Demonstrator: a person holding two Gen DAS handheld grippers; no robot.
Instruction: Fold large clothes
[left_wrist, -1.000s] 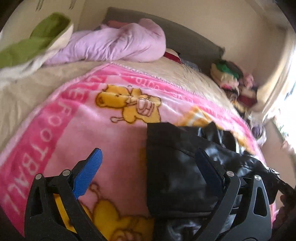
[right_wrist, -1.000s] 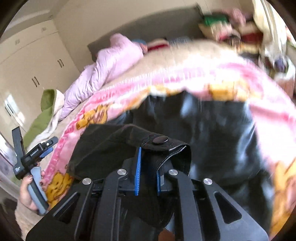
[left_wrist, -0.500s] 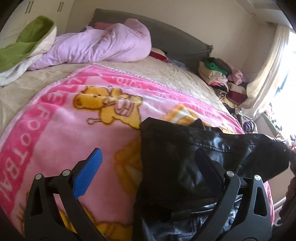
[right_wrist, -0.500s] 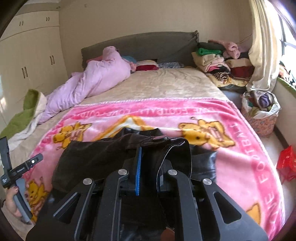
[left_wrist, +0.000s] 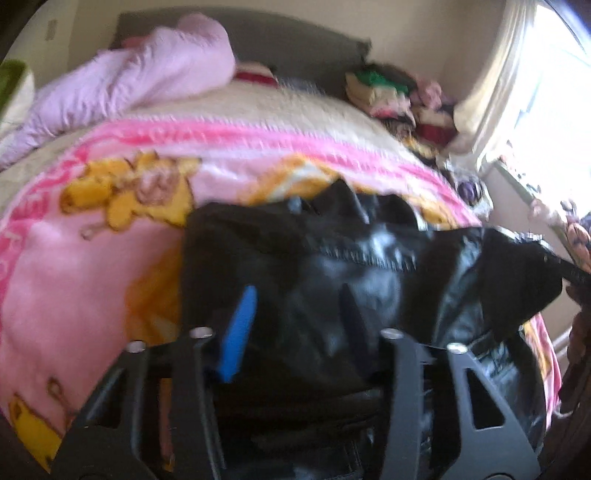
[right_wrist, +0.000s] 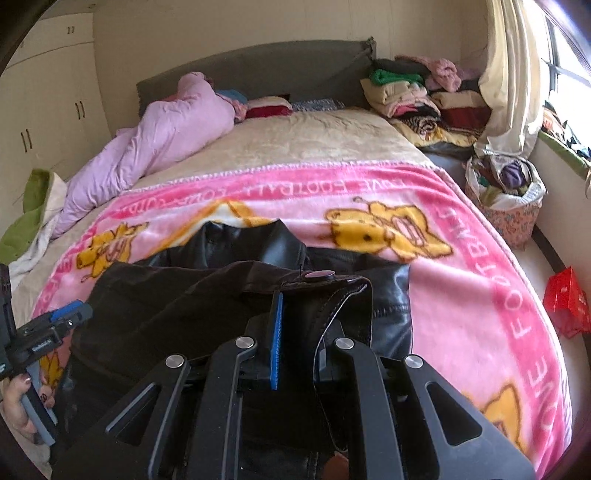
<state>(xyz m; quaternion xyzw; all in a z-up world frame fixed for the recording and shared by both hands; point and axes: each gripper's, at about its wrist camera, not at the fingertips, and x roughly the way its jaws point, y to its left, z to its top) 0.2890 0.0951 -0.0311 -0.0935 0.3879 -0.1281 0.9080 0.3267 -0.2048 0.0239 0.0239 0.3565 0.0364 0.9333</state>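
A black leather-look jacket (right_wrist: 177, 302) lies on the pink bear blanket (right_wrist: 461, 295) on the bed; it also shows in the blurred left wrist view (left_wrist: 332, 266). My right gripper (right_wrist: 295, 328) is shut on the jacket's snap-button edge (right_wrist: 325, 280) and holds it lifted. My left gripper (left_wrist: 295, 317) is over the jacket's left part with its jaws partly closed and fabric between them; it also shows at the left in the right wrist view (right_wrist: 70, 314). I cannot tell whether it grips the cloth.
A lilac duvet (right_wrist: 166, 140) and a green blanket (right_wrist: 33, 214) lie at the bed's left. Folded clothes (right_wrist: 417, 96) are stacked by the headboard at right. A basket (right_wrist: 506, 195) and a red bag (right_wrist: 569, 299) stand on the floor at right.
My left gripper has moved right, over the jacket, and its jaws have narrowed from wide open. My right gripper still holds the jacket edge and has barely moved since half a second ago.
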